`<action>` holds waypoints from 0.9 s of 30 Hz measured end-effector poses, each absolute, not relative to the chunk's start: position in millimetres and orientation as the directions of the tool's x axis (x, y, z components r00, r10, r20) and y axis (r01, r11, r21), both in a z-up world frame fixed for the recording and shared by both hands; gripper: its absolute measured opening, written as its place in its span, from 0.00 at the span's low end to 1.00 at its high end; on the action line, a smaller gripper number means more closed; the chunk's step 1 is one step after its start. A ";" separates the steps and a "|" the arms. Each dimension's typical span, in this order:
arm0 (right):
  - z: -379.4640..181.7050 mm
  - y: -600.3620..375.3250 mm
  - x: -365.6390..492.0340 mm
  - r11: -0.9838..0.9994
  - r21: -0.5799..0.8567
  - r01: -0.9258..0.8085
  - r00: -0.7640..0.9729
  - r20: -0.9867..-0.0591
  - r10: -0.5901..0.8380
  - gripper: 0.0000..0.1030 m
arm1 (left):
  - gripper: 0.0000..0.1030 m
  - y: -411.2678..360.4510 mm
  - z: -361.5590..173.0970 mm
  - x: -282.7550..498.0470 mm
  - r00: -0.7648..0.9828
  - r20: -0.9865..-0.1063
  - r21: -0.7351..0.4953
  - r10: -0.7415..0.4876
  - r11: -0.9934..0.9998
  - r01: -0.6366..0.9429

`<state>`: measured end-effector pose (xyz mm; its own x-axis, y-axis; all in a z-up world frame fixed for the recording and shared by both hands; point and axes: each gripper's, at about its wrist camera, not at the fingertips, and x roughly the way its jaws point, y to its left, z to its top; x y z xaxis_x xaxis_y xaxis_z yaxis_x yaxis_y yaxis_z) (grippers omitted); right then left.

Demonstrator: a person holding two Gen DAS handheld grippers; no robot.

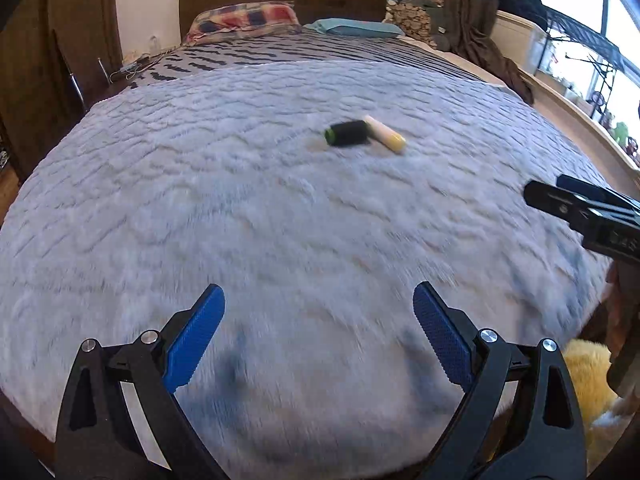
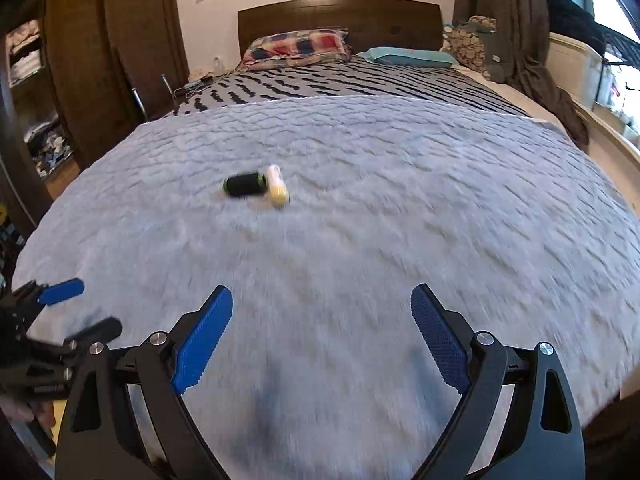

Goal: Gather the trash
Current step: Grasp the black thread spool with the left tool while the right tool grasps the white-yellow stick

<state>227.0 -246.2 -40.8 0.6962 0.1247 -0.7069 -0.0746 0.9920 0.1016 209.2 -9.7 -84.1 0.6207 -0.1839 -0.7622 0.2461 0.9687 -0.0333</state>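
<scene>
A black cylinder with green ends (image 1: pixel 347 133) (image 2: pixel 245 185) and a white-and-yellow tube (image 1: pixel 385 134) (image 2: pixel 277 187) lie touching each other on the light blue fluffy blanket (image 1: pixel 280 220) (image 2: pixel 380 220) in the middle of the bed. My left gripper (image 1: pixel 319 300) is open and empty, over the blanket's near part, well short of them. My right gripper (image 2: pixel 322 300) is open and empty, also near the foot of the bed. The left gripper also shows at the left edge of the right wrist view (image 2: pixel 80 308); the right gripper's body shows at the right edge of the left wrist view (image 1: pixel 580 208).
Beyond the blanket lie a striped bedspread (image 2: pixel 340 80), a checked pillow (image 2: pixel 296 46), a teal pillow (image 2: pixel 408 56) and the dark headboard (image 2: pixel 340 16). A dark wardrobe (image 2: pixel 80 60) stands left. A window ledge with clothes (image 1: pixel 512 72) runs right. A yellow furry thing (image 1: pixel 588 376) lies by the bed's foot.
</scene>
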 end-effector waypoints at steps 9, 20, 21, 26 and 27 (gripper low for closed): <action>-53.8 -201.9 320.8 0.991 0.056 -0.119 0.673 -0.729 0.122 0.83 | 0.88 -11.2 -97.7 268.8 0.604 -0.780 -0.018 -0.161 0.972 0.236; -90.7 -176.7 381.8 0.985 0.032 -0.171 0.565 -0.815 0.125 0.46 | 0.88 -20.6 -103.3 306.7 0.597 -0.785 -0.018 -0.167 0.969 0.247; -91.0 -176.9 383.6 0.984 0.039 -0.173 0.564 -0.815 0.132 0.41 | 0.88 -21.5 -103.4 309.5 0.597 -0.785 -0.018 -0.168 0.968 0.249; -83.9 -192.3 385.7 0.986 0.055 -0.155 0.572 -0.809 0.135 0.20 | 0.88 -35.2 -104.6 325.9 0.590 -0.786 -0.025 -0.184 0.963 0.267; -82.7 -197.4 385.3 0.987 0.047 -0.151 0.572 -0.810 0.126 0.20 | 0.88 -39.3 -104.6 330.6 0.591 -0.784 -0.024 -0.188 0.962 0.273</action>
<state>385.3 -197.4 -82.7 0.5722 0.1260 -0.8104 -0.1505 0.9875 0.0472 330.6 -39.3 -104.6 0.5913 -0.1876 -0.7843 0.2734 0.9616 -0.0239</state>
